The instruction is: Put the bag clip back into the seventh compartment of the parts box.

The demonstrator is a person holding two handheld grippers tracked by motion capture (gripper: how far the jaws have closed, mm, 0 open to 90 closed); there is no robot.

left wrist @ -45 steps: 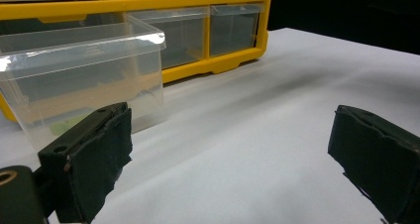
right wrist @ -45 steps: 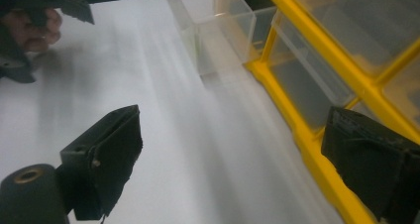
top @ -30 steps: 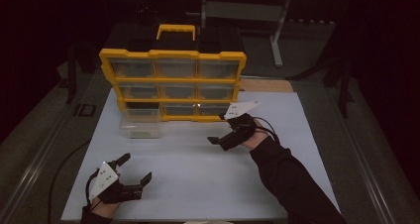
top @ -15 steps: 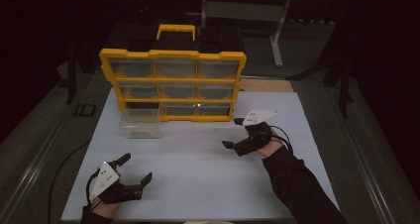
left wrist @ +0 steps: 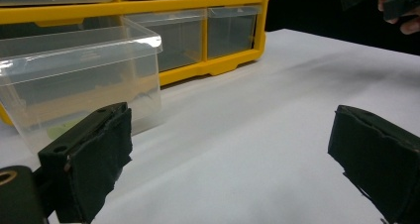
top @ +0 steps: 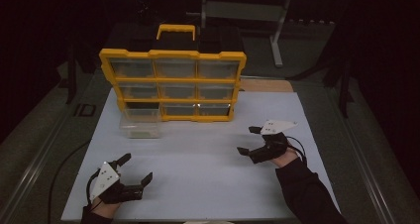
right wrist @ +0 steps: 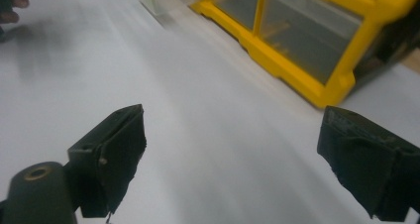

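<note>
Clear drawer [left wrist: 79, 80] beyond left gripper's [left wrist: 233, 159] parted jaws

Black claws [top: 254, 140], grey 3-corner plates, blk cables, dark sleeve [top: 307, 192].

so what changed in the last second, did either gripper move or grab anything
The right gripper drew back from the yellow drawer organizer toward the person and the table's right side, jaws open and empty throughout. Nothing was taken hold of or let go. The left gripper stayed put, open, and the clear drawer stayed on the white sheet in front of the organizer.
</note>
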